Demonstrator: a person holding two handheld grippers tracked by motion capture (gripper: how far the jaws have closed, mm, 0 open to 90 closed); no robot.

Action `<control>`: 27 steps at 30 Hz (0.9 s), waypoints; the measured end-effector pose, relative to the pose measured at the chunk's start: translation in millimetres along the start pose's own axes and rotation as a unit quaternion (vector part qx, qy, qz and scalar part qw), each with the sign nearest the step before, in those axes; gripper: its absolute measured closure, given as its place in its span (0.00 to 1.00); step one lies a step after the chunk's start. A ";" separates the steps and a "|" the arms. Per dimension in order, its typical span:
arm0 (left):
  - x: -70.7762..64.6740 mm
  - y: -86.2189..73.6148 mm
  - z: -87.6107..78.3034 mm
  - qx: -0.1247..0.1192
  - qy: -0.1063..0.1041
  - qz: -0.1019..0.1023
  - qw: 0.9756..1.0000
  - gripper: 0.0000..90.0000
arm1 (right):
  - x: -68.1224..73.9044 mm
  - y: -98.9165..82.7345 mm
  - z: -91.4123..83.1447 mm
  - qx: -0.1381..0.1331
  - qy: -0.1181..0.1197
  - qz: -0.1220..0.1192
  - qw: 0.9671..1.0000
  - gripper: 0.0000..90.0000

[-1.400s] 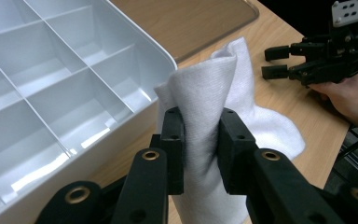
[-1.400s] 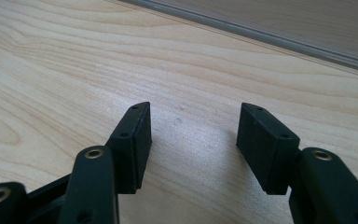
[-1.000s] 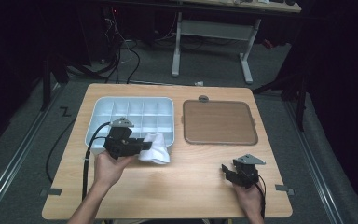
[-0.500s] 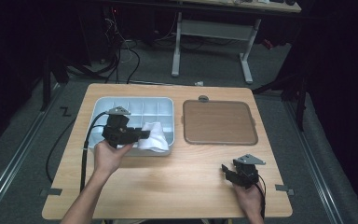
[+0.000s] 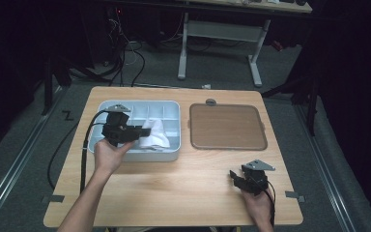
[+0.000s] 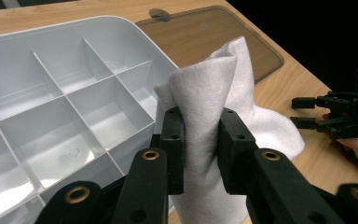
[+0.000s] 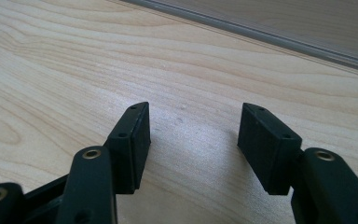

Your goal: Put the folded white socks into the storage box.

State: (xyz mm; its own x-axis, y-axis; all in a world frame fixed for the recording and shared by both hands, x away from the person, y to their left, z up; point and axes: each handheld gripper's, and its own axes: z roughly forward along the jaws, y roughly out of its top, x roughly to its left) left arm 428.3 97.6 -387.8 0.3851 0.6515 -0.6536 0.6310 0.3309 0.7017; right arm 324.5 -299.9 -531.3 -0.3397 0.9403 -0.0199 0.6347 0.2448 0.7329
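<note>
A white cloth (image 6: 214, 98) is pinched between the jaws of my left gripper (image 6: 200, 140), which is shut on it. In the high view the left gripper (image 5: 137, 133) holds the cloth (image 5: 155, 135) over the near right part of the pale compartment tray (image 5: 125, 106). The cloth hangs down past the tray's near edge. My right gripper (image 7: 193, 140) stands open, low over bare wood, with nothing between its jaws. From above, the right gripper (image 5: 234, 178) sits by the table's front right, far from the cloth.
A brown flat tray (image 5: 227, 126) with a grey rim lies right of the compartment tray. A small grey knob (image 5: 211, 102) sits behind it. Bare wooden tabletop (image 5: 174, 183) spreads across the front. A desk frame and cables stand beyond the table's far edge.
My left gripper has carried the white cloth away from the person, off the tabletop and up over the compartment tray. The right gripper has stayed where it was.
</note>
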 end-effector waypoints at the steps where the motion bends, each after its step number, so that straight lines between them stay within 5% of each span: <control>1: 1.4 0.5 0.5 0.000 0.002 -0.003 1.000 0.83 | 0.0 0.0 0.0 0.000 0.000 0.000 1.000 0.49; 27: 44.0 1.4 3.9 0.007 0.032 -0.022 0.999 0.83 | 0.1 0.0 0.0 0.000 -0.001 0.000 1.000 0.49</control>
State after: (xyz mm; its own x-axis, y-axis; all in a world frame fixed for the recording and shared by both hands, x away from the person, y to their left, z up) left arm 448.7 124.0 -416.7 0.3131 0.6797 -0.6633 0.6553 0.3509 0.6689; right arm 324.5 -299.9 -531.3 -0.3382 0.9409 -0.0205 0.6350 0.2442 0.7329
